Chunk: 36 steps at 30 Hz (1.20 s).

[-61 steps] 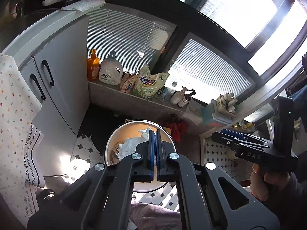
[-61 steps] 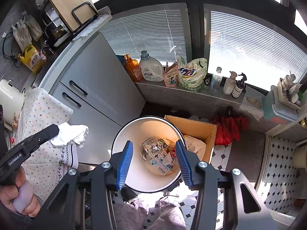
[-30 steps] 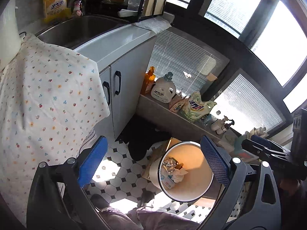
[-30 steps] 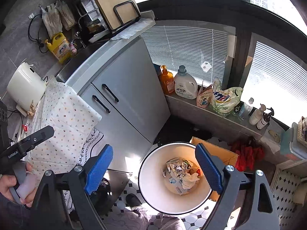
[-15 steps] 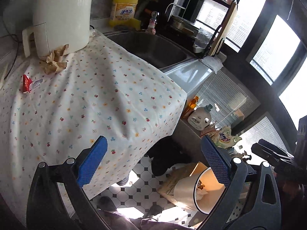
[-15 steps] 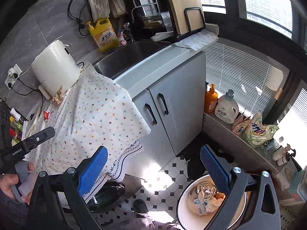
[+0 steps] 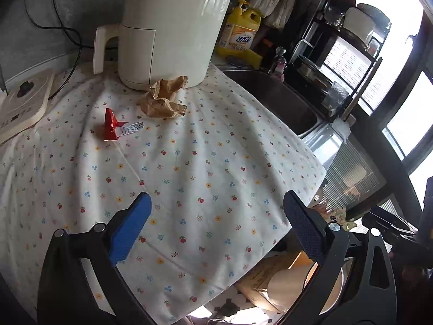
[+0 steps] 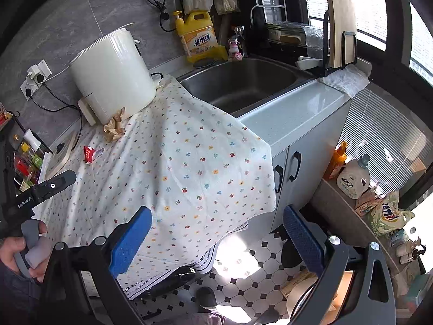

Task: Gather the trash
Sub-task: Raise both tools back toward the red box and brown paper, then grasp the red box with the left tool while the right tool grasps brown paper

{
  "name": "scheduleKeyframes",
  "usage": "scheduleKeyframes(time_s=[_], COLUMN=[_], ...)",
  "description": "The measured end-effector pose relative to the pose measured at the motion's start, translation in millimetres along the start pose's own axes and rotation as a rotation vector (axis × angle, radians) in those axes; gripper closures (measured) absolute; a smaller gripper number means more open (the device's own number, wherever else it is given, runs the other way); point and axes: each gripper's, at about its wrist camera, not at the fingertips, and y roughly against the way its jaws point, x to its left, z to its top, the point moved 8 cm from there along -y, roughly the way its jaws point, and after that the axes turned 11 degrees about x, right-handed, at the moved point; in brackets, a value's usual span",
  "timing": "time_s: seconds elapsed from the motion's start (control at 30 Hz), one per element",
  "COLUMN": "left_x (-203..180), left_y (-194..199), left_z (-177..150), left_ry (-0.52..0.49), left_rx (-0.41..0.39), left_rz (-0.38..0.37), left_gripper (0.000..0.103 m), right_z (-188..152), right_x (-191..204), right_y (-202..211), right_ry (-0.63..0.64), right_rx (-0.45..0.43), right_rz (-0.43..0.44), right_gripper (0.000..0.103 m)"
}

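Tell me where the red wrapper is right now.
The red wrapper lies flat on the floral tablecloth, upper left in the left wrist view, just left of the crumpled brown paper and in front of the white appliance.

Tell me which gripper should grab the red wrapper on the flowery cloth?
Probably the left gripper. It's open above the cloth, facing the red wrapper. The right gripper is open too, but sits farther back near the cloth's edge.

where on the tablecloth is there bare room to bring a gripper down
The near half of the floral tablecloth is bare, from the red wrapper to the hanging edge. It is crowded at the back: crumpled brown paper touches the white appliance, and a flat white device lies left.
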Motion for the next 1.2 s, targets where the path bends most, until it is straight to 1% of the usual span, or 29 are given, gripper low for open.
scheduleKeyframes(time_s=[0.17, 0.37, 0.47, 0.53, 0.6, 0.63, 0.7, 0.73, 0.8, 0.83, 0.87, 0.9, 0.93, 0.97, 1.0, 1.07, 1.2], left_x=[41, 81, 99, 109, 116, 120, 129, 133, 138, 140, 142, 144, 145, 147, 151, 158, 170], left_y=[0, -6, -14, -20, -25, -29, -38, -43, -53, -58, -66, -72, -77, -81, -82, -76, -51], left_z=[15, 36, 49, 58, 67, 71, 78, 81, 85, 86, 86, 87, 87, 87, 88, 89, 92], left_ry=[0.039, 0.037, 0.032, 0.049, 0.063, 0.071, 0.097, 0.109, 0.123, 0.125, 0.126, 0.126, 0.127, 0.13, 0.14, 0.164, 0.167], left_rx=[-0.007, -0.007, -0.001, 0.011, 0.01, 0.011, 0.025, 0.031, 0.044, 0.055, 0.072, 0.087, 0.096, 0.098, 0.092, 0.063, 0.005], left_rz=[-0.017, -0.042, -0.047, -0.053, -0.065, -0.063, -0.066, -0.07, -0.071, -0.07, -0.068, -0.067, -0.064, -0.05, -0.026, -0.011, 0.005], left_gripper=[0.006, 0.006, 0.006, 0.01, 0.02, 0.023, 0.035, 0.037, 0.044, 0.046, 0.051, 0.059, 0.064, 0.077, 0.084, 0.084, 0.084], right_z=[12, 22, 28, 34, 38, 40, 44, 47, 52, 55, 58, 61, 64, 68, 71, 76, 91], right_x=[35, 69, 86, 95, 104, 107, 113, 116, 123, 127, 131, 136, 141, 146, 151, 160, 181], right_y=[-15, -30, -35, -33, -30, -29, -32, -35, -39, -41, -42, -44, -46, -49, -52, -60, -81], right_ry=[0.006, -0.004, 0.015, 0.023, 0.023, 0.027, 0.037, 0.04, 0.046, 0.053, 0.062, 0.073, 0.083, 0.094, 0.105, 0.126, 0.172], right_rx=[0.001, -0.006, -0.007, -0.013, -0.023, -0.026, -0.02, -0.014, -0.007, -0.007, -0.008, -0.009, -0.008, -0.007, -0.004, 0.006, 0.026], right_rz=[-0.005, -0.027, -0.051, -0.066, -0.064, -0.067, -0.077, -0.081, -0.082, -0.079, -0.08, -0.081, -0.079, -0.076, -0.073, -0.062, -0.025], right_gripper=[0.008, 0.008, 0.008, 0.008, 0.008, 0.008, 0.008, 0.008, 0.008, 0.008, 0.008, 0.008, 0.008, 0.008, 0.008, 0.008, 0.008])
